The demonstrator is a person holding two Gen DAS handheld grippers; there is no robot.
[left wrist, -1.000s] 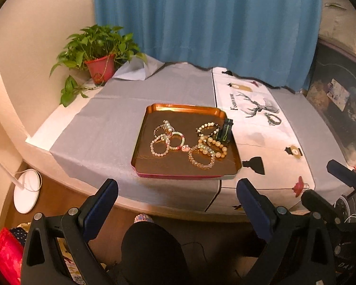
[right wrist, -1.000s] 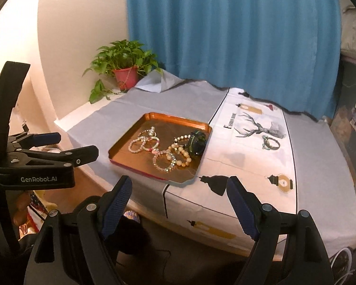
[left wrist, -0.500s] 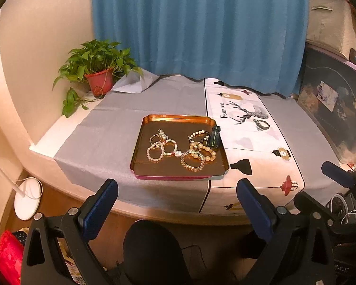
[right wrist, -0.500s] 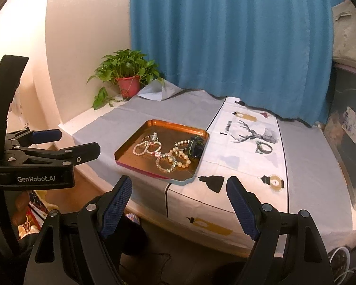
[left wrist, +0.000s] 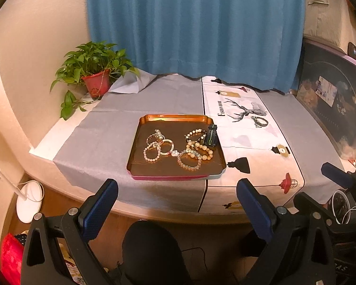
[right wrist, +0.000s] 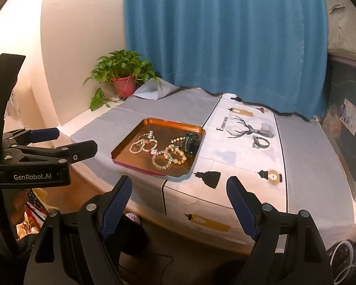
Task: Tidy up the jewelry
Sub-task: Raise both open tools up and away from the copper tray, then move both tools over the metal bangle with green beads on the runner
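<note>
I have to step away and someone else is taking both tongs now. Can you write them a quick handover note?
Left tongs: open, empty, short of the table edge.
Right tongs: open, empty, also short of the table.
Copper tray: on the grey cloth, holding a tangle of bead bracelets and a black watch at its right rim.
Silver bracelet: outside the tray, on the white printed runner.
Done: nothing visibly sorted.
Left: all of it.

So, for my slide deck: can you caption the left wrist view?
Open left gripper faces a copper tray of beaded bracelets on a cloth-covered table.
</note>
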